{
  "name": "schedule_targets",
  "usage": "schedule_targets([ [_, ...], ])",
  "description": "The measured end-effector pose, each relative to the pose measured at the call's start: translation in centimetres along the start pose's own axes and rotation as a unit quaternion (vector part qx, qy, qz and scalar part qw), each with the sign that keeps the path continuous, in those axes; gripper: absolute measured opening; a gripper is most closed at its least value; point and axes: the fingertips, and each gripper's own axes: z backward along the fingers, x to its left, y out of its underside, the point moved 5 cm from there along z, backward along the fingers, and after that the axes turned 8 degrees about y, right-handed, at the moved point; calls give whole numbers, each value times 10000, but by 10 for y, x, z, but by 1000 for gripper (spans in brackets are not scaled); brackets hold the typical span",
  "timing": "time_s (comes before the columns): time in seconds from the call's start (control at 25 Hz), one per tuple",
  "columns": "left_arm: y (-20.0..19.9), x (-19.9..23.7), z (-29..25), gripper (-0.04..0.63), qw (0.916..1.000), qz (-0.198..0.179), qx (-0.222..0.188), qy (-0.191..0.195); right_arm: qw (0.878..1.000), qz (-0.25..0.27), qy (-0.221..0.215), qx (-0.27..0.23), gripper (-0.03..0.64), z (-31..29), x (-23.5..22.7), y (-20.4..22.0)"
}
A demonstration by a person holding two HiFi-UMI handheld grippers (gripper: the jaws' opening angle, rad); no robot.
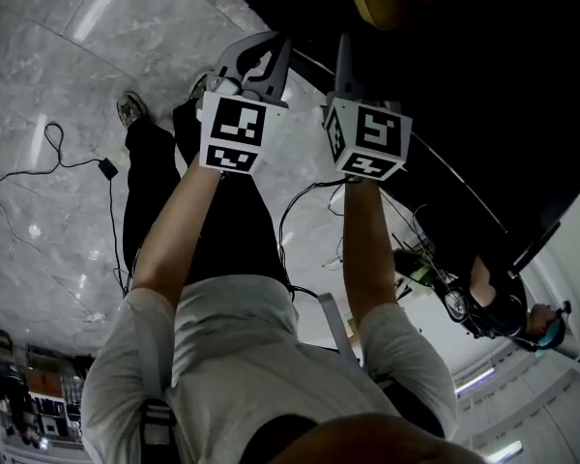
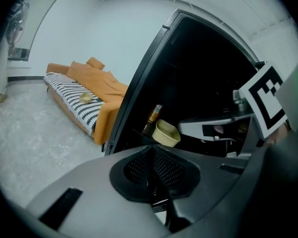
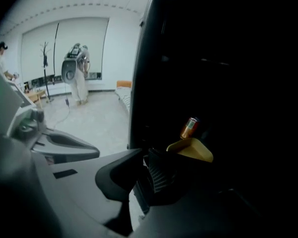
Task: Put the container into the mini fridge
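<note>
Pale yellow container (image 2: 166, 133) sits inside the dark, open mini fridge (image 2: 198, 73), just beside an upright amber can (image 2: 153, 117). It lies ahead and slightly right of both grippers. The right gripper (image 3: 145, 155) looks nearer, with the tub just past its tips. The left gripper (image 2: 152, 150) has its jaws pressed together, empty. The right jaws also appear closed on nothing.
</note>
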Motion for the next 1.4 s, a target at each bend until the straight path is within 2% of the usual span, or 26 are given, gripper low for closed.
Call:
schedule_targets([
  [0.24, -14, -22, 49, 12, 9994, -324, 99, 53, 9962, -695, -128, -511, 46, 68, 31, -16],
  [0.36, -41, -32, 81, 12, 9972, -716, 159, 146, 9895, -1204, -69, -802, 43, 97, 41, -34],
  [0.44, -59, -40, 104, 12, 9961, -845, 162, 182, 9860, -1370, 27, -953, 43, 118, 49, -47],
  [0.76, -110, -66, 179, 12, 9944, -1008, 94, 310, 9809, -1438, 403, -1247, 42, 200, 80, -94],
  [0.88, -140, -78, 203, 12, 9913, -1275, -80, 306, 9738, -1616, 601, -1485, 43, 240, 83, -117],
  [1.0, -164, -95, 231, 12, 9870, -1486, -131, 594, 9687, -1542, 947, -1697, 43, 285, 92, -133],
  [1.12, -172, -115, 256, 12, 9834, -1563, -9, 924, 9675, -1671, 1034, -1590, 43, 319, 105, -134],
  [1.28, -184, -128, 280, 12, 9791, -1683, 7, 1140, 9676, -1690, 1094, -1523, 40, 348, 113, -137],
  [1.4, -201, -136, 293, 12, 9756, -1771, -151, 1288, 9641, -1490, 1341, -1740, 38, 371, 108, -154],
])
